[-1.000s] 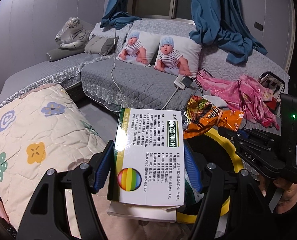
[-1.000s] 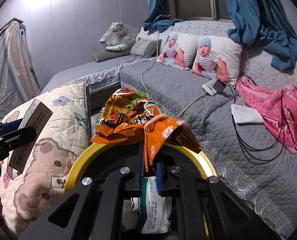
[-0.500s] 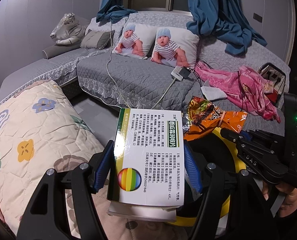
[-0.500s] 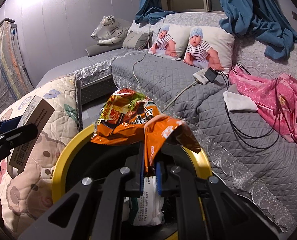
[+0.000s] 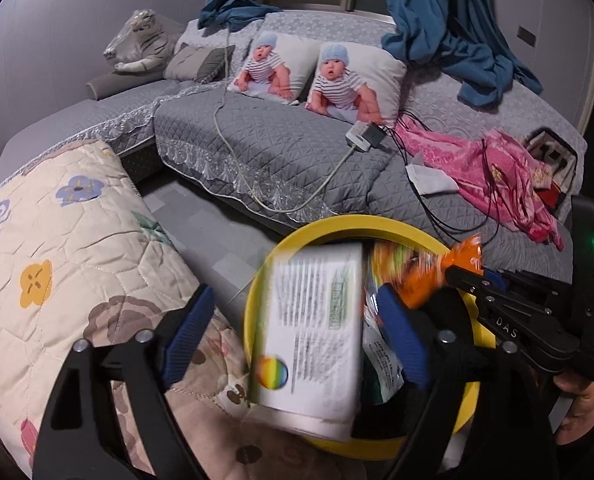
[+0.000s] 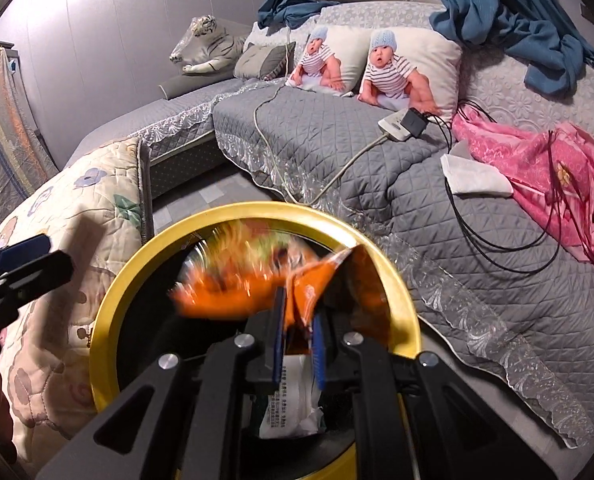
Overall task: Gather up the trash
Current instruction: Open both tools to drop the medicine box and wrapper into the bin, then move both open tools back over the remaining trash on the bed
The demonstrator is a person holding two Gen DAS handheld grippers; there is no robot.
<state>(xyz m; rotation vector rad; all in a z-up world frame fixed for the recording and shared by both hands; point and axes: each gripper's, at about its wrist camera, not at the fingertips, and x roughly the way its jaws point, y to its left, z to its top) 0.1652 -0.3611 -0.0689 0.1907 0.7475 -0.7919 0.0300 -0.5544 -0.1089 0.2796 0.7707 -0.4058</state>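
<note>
A round bin with a yellow rim (image 5: pixel 337 228) (image 6: pixel 113 300) stands right below both grippers. My left gripper (image 5: pixel 293 328) is open; the white medicine box (image 5: pixel 313 332) is loose and motion-blurred between the jaws, tipping into the bin. My right gripper (image 6: pixel 299 344) holds its blue pads a little apart with the tail of the orange snack bag (image 6: pixel 237 292) still between them; the bag is blurred and hangs into the bin. The bag (image 5: pixel 421 276) and right gripper (image 5: pixel 457 272) also show in the left wrist view. A white wipes packet (image 6: pixel 289 400) lies inside the bin.
A floral quilted cushion (image 5: pixel 57 264) lies left of the bin. A grey quilted sofa (image 5: pixel 281 148) with baby-print pillows (image 5: pixel 357 76), a power strip (image 5: pixel 365 136), cables, a white tissue (image 5: pixel 429 172) and pink cloth (image 5: pixel 489 164) is behind.
My left gripper opened and let go of the medicine box, which drops toward the bin. The right gripper's pads parted slightly and the snack bag sank into the bin mouth.
</note>
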